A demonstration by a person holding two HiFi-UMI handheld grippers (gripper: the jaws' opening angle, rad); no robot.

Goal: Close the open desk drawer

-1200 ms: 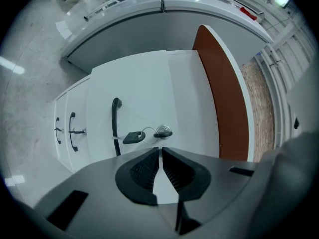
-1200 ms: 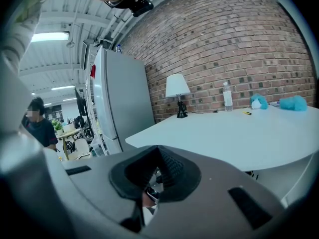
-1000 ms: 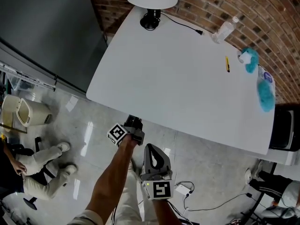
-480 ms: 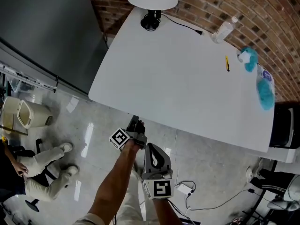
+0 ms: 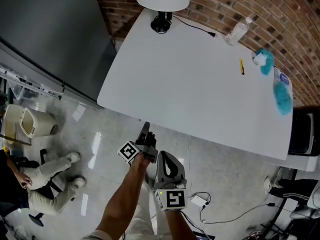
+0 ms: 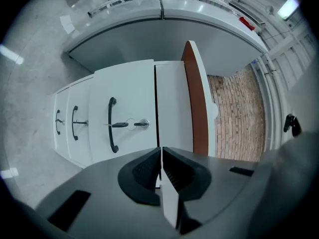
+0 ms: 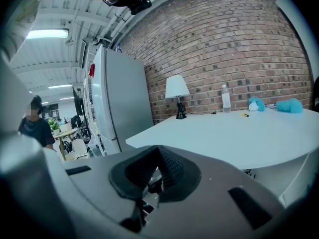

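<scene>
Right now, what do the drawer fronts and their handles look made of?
Drawer fronts: smooth matte white, no grain, likely painted or laminated board. Handles: thin black bars, metal or plastic, unclear. Lock: shiny silver metal.

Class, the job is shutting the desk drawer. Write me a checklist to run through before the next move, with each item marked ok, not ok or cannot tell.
1. Empty left gripper: ok, jaws together on nothing.
2. Empty right gripper: ok, shut, aimed across the desk top.
3. The left gripper facing the top drawer: ok, straight ahead and apart from it.
4. The top drawer fully shut: cannot tell; the three fronts look level.
5. The key sticking out of that drawer, clear of a push: cannot tell.
</scene>
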